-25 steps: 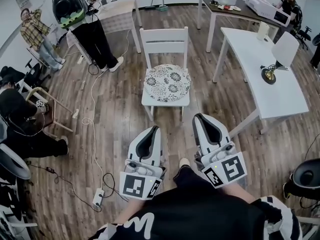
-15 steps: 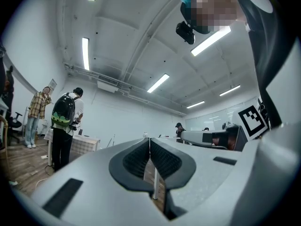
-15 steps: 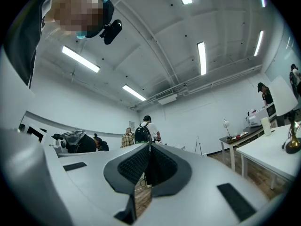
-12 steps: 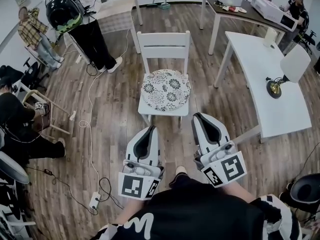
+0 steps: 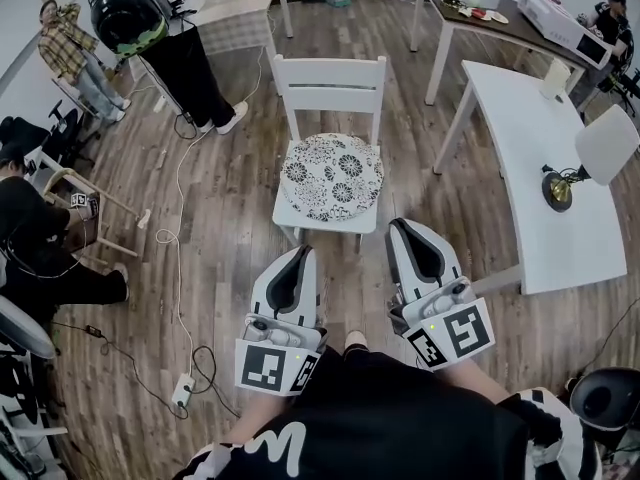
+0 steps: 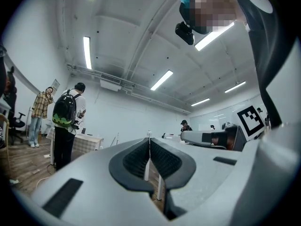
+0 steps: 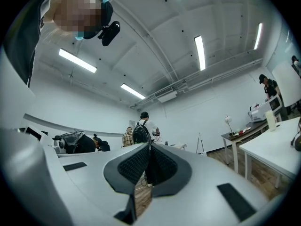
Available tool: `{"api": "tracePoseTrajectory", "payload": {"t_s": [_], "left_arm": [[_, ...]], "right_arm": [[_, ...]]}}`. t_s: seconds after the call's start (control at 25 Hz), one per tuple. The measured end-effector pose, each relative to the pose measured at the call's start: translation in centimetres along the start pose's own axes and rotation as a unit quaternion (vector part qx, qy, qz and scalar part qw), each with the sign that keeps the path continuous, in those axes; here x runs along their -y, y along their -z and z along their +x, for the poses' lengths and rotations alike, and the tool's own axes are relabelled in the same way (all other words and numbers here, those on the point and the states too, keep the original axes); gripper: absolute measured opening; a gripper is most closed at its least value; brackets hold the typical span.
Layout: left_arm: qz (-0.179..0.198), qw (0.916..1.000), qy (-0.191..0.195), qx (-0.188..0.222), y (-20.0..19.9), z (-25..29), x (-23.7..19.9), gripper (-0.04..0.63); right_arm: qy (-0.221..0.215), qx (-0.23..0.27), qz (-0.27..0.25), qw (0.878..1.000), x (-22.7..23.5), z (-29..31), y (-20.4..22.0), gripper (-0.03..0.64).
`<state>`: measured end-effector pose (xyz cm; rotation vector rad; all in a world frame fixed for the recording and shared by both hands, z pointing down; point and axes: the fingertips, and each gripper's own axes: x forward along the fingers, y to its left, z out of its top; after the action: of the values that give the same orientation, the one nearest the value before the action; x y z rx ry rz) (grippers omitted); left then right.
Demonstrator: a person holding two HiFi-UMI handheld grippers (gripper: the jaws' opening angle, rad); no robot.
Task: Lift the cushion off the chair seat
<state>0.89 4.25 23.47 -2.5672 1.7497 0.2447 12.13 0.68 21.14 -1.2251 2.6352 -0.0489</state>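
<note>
The left gripper and right gripper have drawn nearer the white wooden chair, both clenched on nothing. The round, floral-patterned cushion lies flat on its seat.

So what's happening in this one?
A person stands facing a white chair with a patterned cushion lying on its seat. They hold the left tongs and right tongs side by side, short of the chair. Both are shut with nothing between them. The cushion has not been touched yet.
</note>
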Motion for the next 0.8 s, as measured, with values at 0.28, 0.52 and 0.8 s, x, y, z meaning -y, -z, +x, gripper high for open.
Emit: {"api": "tracePoseTrajectory", "payload": {"t_s": [0.28, 0.52, 0.8], "left_arm": [[0.000, 0.9998, -0.010, -0.018, 1.0, 0.5, -0.5, 0.006], [-0.006, 0.9998, -0.005, -0.021, 1.5, 1.9, -1.5, 0.006], [-0.014, 0.9997, 0.017, -0.014, 2.0, 4.9, -2.9, 0.006]], "right_arm": [[-0.001, -0.009, 0.019, 1.000, 0.9, 0.8, 1.3, 0.026], [0.001, -0.016, 0.018, 1.000, 1.6, 2.1, 1.9, 0.026], [0.017, -0.020, 0.003, 1.000, 3.0, 4.4, 2.2, 0.026]]}}
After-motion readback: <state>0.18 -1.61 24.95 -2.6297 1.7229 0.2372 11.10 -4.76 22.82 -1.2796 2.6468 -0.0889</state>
